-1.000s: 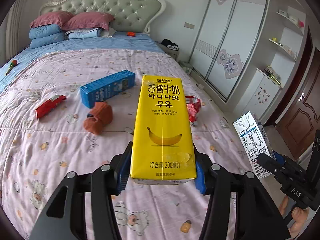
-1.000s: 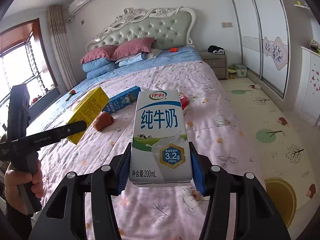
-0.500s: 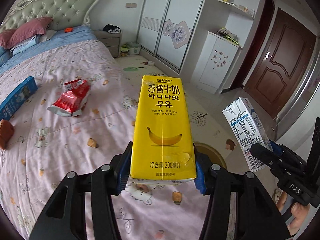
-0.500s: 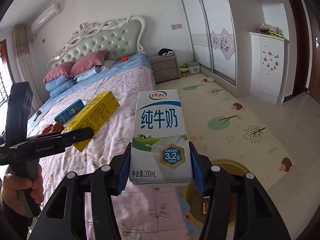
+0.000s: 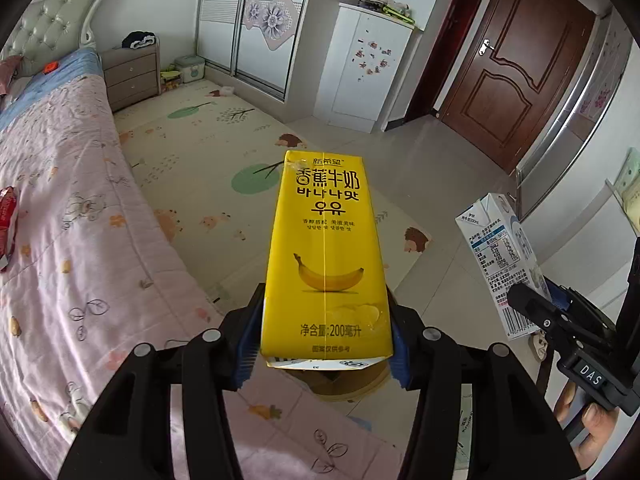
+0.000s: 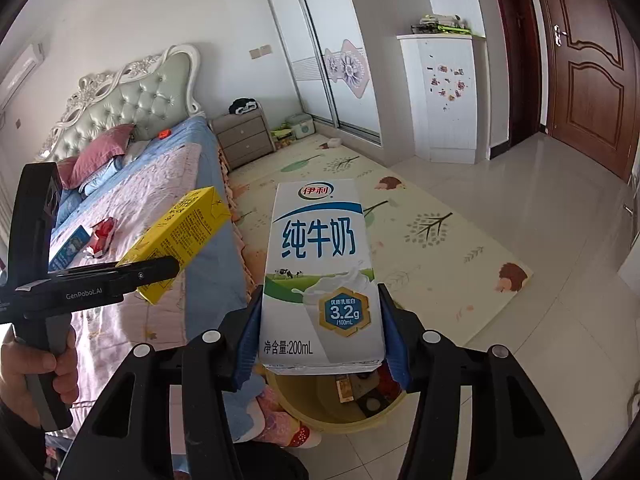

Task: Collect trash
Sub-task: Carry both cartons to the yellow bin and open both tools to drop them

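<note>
Both cartons are swinging away from the bed (image 5: 72,208) toward the floor mat (image 5: 216,128) compared with a second ago, and a yellow bin (image 6: 320,420) is now showing under the right gripper.

Milk carton (image 6: 320,276), white and blue, is sitting upright between the jaws of the right gripper (image 6: 320,340), the blue pads pressing its lower sides; its base is hanging just above the bin at 6 o'clock. Banana carton (image 5: 326,260), yellow, is being clamped the same way low down by the left gripper (image 5: 326,340), with a round brownish rim peeking beneath it.

These cartons are probably light and likely empty, stiff at the edges but easy to crush on the flat faces, and their coated skin could slip, so gripping across the narrow sides near the base looks sound.

Most of the bin is being hidden by the milk carton and jaws; its contents are hard to make out. A red wrapper (image 5: 6,228) at 9 o'clock is being cut off at the picture's edge.
</note>
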{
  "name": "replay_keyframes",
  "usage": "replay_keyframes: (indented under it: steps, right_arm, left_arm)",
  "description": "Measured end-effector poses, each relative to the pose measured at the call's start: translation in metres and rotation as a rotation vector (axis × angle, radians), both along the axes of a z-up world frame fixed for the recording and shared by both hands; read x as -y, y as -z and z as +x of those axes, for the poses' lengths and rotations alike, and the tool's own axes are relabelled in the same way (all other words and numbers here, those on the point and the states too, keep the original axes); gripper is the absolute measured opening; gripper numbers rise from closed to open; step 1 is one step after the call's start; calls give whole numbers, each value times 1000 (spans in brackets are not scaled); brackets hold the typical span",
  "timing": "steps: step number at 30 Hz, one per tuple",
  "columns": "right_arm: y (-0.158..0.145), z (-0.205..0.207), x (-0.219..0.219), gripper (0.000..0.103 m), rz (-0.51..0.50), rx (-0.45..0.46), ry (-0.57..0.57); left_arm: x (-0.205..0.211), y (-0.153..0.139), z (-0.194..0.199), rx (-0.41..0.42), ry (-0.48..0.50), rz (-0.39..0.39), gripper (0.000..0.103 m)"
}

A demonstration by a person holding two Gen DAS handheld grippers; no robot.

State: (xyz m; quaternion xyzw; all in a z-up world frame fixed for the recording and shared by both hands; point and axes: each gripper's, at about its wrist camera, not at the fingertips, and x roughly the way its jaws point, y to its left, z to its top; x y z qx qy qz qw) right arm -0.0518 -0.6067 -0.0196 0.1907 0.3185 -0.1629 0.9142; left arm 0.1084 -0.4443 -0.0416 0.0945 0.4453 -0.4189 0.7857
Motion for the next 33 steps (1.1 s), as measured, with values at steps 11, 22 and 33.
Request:
replay_keyframes:
  steps: [11, 22, 33]
  right_arm:
    - [36, 5, 29, 52, 61, -38, 35]
    - [78, 31, 37, 57, 159, -100, 10]
    - [49, 25, 31, 57, 125, -74, 17]
  left_arm:
    - [56, 38, 9, -65, 66, 39, 53]
    - [67, 63, 32, -106, 12, 100, 85]
    - [53, 38, 17, -35, 39, 72, 85]
